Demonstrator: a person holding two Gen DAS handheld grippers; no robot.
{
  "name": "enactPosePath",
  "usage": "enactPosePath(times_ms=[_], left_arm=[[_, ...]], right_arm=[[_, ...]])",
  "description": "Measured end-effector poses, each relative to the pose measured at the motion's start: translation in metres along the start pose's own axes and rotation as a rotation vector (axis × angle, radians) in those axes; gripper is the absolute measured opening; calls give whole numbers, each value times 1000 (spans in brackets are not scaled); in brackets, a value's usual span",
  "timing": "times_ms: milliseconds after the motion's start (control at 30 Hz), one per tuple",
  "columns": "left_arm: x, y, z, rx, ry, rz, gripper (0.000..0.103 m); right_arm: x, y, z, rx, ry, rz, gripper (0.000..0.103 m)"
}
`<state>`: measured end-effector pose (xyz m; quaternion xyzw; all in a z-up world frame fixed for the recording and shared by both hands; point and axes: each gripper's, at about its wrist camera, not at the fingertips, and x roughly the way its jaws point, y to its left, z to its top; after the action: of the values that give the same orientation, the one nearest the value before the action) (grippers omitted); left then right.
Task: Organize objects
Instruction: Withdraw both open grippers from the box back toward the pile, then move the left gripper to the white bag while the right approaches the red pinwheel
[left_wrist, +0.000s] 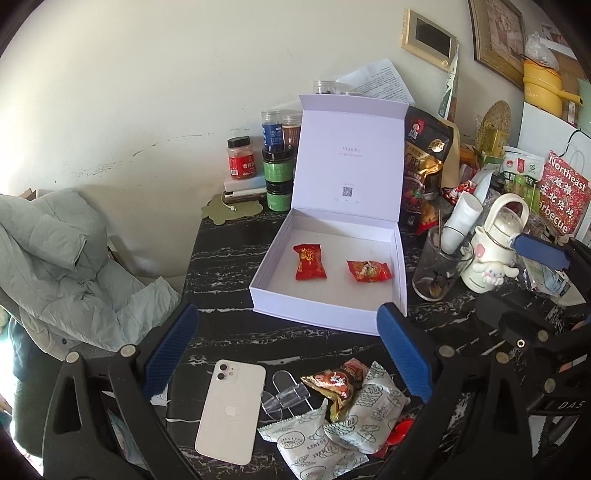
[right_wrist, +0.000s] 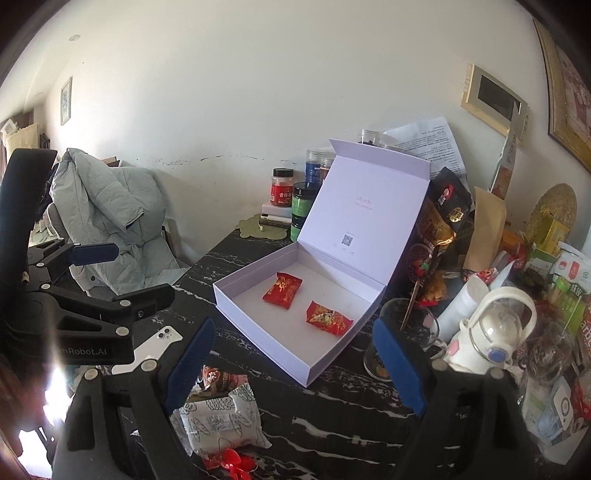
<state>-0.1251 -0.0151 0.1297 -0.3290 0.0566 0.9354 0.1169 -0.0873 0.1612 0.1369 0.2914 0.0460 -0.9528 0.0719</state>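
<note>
The white box sits open in the middle of the left wrist view on the black marbled counter, lid propped upright behind it; it looks like stiff card, light, and likely to slide if nudged at the wall. Two red candy packets already lie on its floor, apart from each other. At the bottom centre of the same view lies the loose pile yet to be sorted: two white printed pouches, a brown-and-gold wrapped snack on top of them, and a small red wrapper poking out at the right. These seem soft, crinkly and near weightless, so a pinch across a pouch's sealed edge should hold better than squeezing its puffy middle. The white phone, just left of the pile, is rigid and slick. The left tool hangs over the pile, blue pads spread wide and empty; the right tool is likewise spread with nothing between its pads.
</note>
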Motion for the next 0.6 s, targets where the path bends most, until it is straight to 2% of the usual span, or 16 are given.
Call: enactPosePath(times_ms=[300,600], left_arm=[[-10,-4,-24,-8,-6,-6,98],[-9,-11,-52,-29,28,-42,98]], right_arm=[[-3,-2,-27,48,32,-3,89],[0,-3,-59,63,85,-1,89]])
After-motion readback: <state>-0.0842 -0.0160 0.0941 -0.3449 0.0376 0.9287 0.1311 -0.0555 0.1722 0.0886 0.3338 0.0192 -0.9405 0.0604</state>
